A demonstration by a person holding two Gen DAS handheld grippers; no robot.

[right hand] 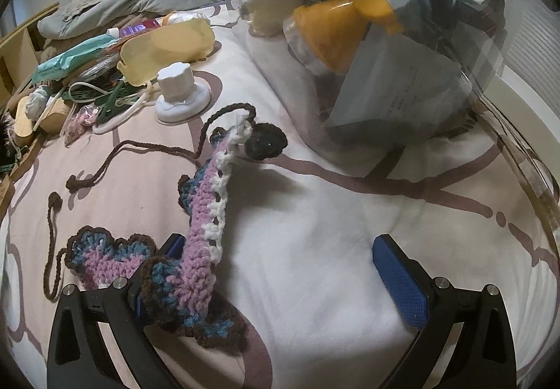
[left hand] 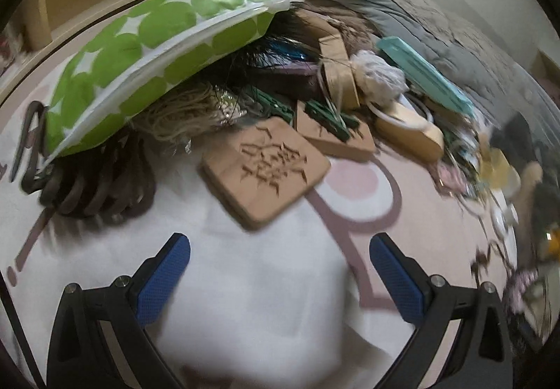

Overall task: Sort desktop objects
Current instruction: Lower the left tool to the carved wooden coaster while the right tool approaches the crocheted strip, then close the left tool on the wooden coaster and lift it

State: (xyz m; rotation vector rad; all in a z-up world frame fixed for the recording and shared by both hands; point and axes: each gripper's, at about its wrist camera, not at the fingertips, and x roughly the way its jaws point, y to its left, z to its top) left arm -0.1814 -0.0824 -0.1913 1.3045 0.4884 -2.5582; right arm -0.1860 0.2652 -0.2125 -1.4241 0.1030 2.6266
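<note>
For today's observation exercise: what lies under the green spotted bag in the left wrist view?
Under the green spotted bag show tan twine, dark loops and black bristly strands. Anything deeper is covered.

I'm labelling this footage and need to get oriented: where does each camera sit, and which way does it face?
Left wrist: on the left gripper, looking along its open blue fingers at a carved wooden tile and green-dotted pouch.
Right wrist: on the right gripper, fingers apart, facing a crochet piece draped beside one finger, not clamped.
Shared: the patterned bedsheet, teal packet.
</note>
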